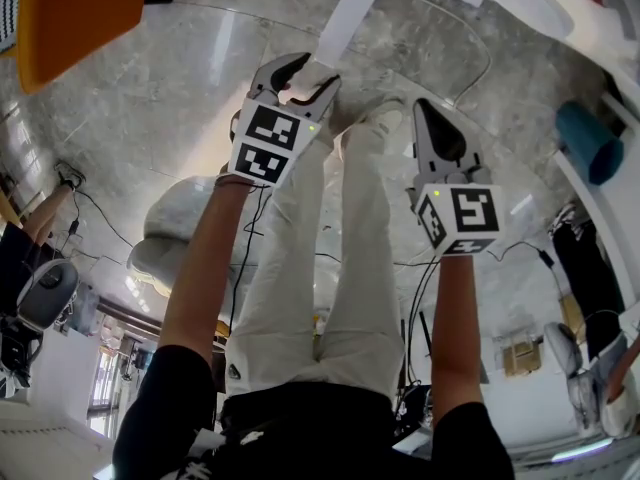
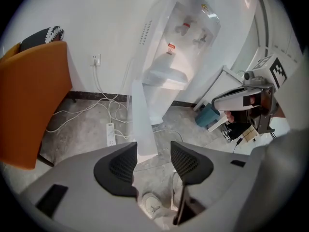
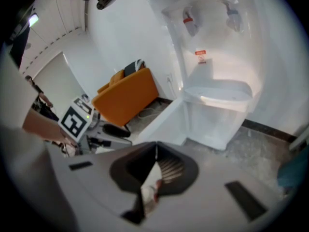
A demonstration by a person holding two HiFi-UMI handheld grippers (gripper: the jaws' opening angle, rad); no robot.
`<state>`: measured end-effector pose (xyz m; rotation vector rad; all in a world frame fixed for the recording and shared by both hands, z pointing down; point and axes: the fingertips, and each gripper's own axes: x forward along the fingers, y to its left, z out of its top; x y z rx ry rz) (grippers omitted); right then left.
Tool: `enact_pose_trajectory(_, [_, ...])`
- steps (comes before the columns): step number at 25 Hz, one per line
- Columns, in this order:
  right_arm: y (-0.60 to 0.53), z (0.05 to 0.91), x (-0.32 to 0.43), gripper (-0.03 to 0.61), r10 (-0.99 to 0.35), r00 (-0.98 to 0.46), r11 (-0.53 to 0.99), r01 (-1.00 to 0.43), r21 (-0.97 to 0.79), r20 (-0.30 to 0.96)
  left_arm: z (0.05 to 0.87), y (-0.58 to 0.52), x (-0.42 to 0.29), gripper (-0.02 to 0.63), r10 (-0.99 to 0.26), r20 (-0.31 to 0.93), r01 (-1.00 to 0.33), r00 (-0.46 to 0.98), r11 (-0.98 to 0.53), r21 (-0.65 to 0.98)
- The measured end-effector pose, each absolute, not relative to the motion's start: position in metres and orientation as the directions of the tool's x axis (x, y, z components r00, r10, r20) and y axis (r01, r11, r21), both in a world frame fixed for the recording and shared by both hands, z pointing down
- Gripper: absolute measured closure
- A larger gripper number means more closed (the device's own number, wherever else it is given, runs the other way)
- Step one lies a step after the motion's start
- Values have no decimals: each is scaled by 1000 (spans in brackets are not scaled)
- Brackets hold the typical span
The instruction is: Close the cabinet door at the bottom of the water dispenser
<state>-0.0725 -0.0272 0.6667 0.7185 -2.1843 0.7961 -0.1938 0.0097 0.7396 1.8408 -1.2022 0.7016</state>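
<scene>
**Inspector:** Status of the door?

**Operator:** The cabinet door (image 2: 143,120) stands swung out from the base of the water dispenser (image 2: 186,37), edge-on towards the person, above the floor (image 1: 170,108). It is not closed.

**Inspector:** Jaws?

**Operator:** Left gripper (image 2: 154,161): jaws wide, with the door's free edge lined up in the gap. I cannot confirm that either jaw presses on it. Right gripper (image 3: 155,166): jaws together with nothing between them, apart from the door.

**Inspector:** Recommendation for this step?

**Operator:** In my judgement no grip is needed. Lay one jaw flat against the door's outer face near the free edge. Push steadily along its swing until it seats flush. A sharp shove might rock the dispenser. Mind the cables (image 2: 104,108) beside it.
</scene>
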Motion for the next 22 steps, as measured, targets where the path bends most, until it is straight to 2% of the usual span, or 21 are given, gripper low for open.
enact_pose_trajectory(6, [-28,673,-73,543,-253,-608,655,-680,-330,752,758,10,-191,354,-436,807,-917,398,-199,345])
enact_pose_trajectory(22, [-26,683,-51,543,-275,-590,623,-711,-326,759,771,7,-171,354,-382,825,-906,416,-245,344])
